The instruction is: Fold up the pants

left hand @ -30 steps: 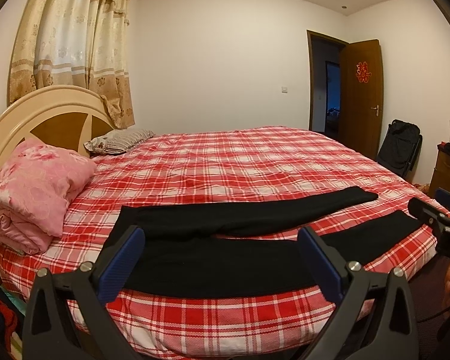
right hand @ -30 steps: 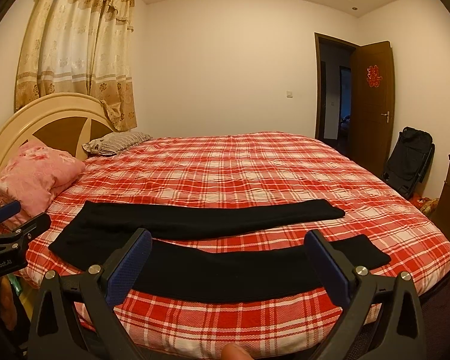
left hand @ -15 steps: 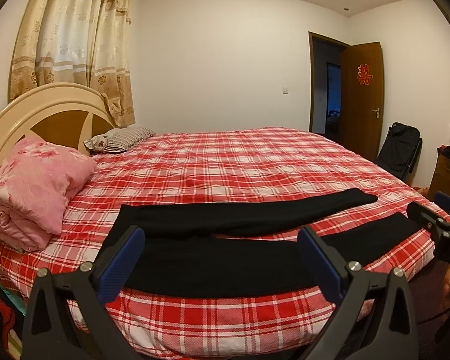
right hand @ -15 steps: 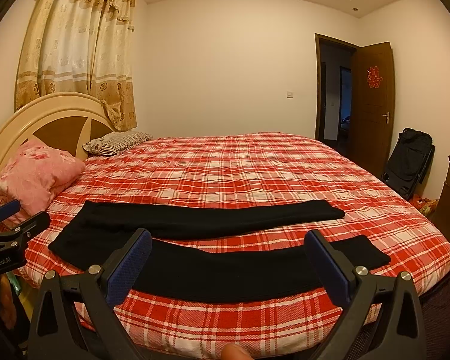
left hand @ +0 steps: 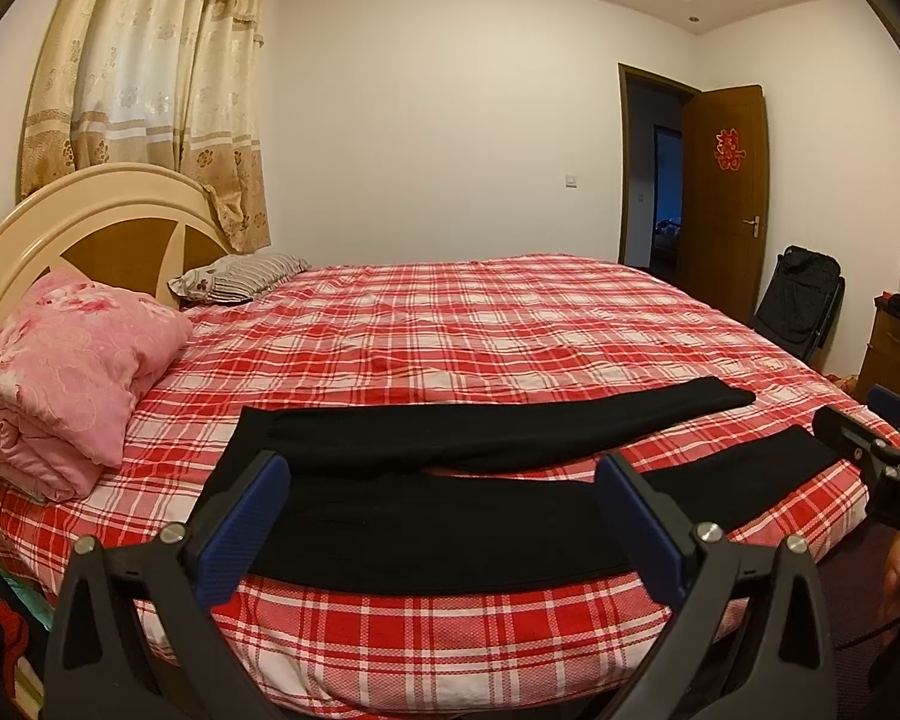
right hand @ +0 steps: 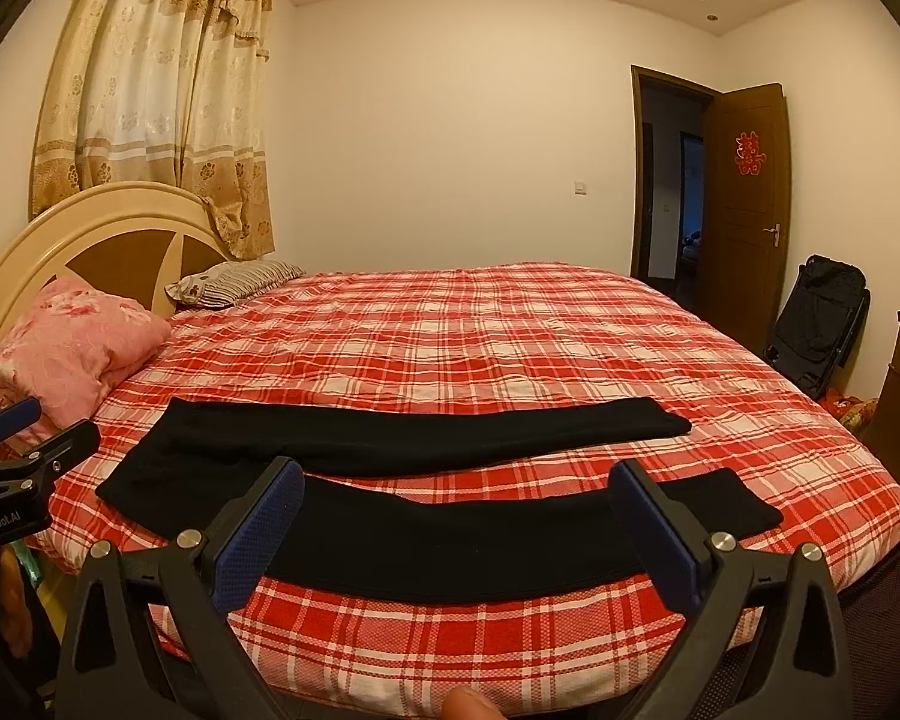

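Observation:
Black pants (left hand: 450, 516) lie flat on the red plaid bed (left hand: 480, 324), waist to the left, two legs spread apart to the right. They also show in the right wrist view (right hand: 426, 438). My left gripper (left hand: 444, 516) is open and empty, held off the bed's near edge over the waist end. My right gripper (right hand: 459, 522) is open and empty, near the bed's edge in front of the near leg (right hand: 510, 534). The right gripper also shows at the right edge of the left wrist view (left hand: 870, 450).
A folded pink quilt (left hand: 66, 372) and a striped pillow (left hand: 240, 276) lie by the headboard (left hand: 102, 222) at left. An open brown door (left hand: 726, 198), a black bag (left hand: 798, 300) and a wooden cabinet (left hand: 894, 348) stand at right.
Both views have shifted only slightly. The pants lie as before and both grippers stay open.

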A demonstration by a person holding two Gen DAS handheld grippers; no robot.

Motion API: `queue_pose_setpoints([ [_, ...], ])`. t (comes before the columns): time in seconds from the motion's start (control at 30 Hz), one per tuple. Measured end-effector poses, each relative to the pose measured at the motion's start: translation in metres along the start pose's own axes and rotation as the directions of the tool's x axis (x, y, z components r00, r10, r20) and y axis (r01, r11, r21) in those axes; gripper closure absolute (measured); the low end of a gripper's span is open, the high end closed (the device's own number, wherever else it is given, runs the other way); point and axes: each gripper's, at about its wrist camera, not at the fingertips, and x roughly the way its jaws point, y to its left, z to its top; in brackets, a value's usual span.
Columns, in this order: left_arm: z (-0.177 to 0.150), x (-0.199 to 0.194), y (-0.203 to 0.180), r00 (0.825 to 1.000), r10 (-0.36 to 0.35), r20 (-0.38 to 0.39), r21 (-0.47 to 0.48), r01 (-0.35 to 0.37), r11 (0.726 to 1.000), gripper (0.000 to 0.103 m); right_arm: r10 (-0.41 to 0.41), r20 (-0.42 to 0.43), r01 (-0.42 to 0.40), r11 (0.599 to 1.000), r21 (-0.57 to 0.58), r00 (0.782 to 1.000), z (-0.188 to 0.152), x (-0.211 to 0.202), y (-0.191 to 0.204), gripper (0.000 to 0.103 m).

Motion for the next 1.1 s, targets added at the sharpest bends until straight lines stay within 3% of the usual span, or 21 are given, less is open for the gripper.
queue_pose_setpoints([
  [0.6,-0.004,0.005,-0.001,1.000,-0.005,-0.013,0.004,0.005,1.000,0.000,0.001,-0.028,-0.002,1.000,-0.012,1.000,-0.006,0.013,0.001,0.001],
  [0.8,-0.011,0.022,0.004,0.997,-0.021,-0.068,-0.006,0.021,1.000,0.000,0.007,-0.047,-0.009,0.999,-0.036,0.999,-0.014,0.029,0.002,0.001],
  [0.93,-0.014,0.045,0.020,0.990,-0.061,-0.126,-0.048,0.056,0.997,0.000,0.050,-0.111,-0.052,0.998,-0.020,0.993,-0.026,0.059,-0.007,0.001],
  [1.1,-0.007,0.095,0.073,0.984,0.015,-0.180,-0.079,-0.029,0.996,0.000,0.044,-0.209,-0.036,0.999,0.039,0.977,-0.039,0.100,-0.031,0.001],
])
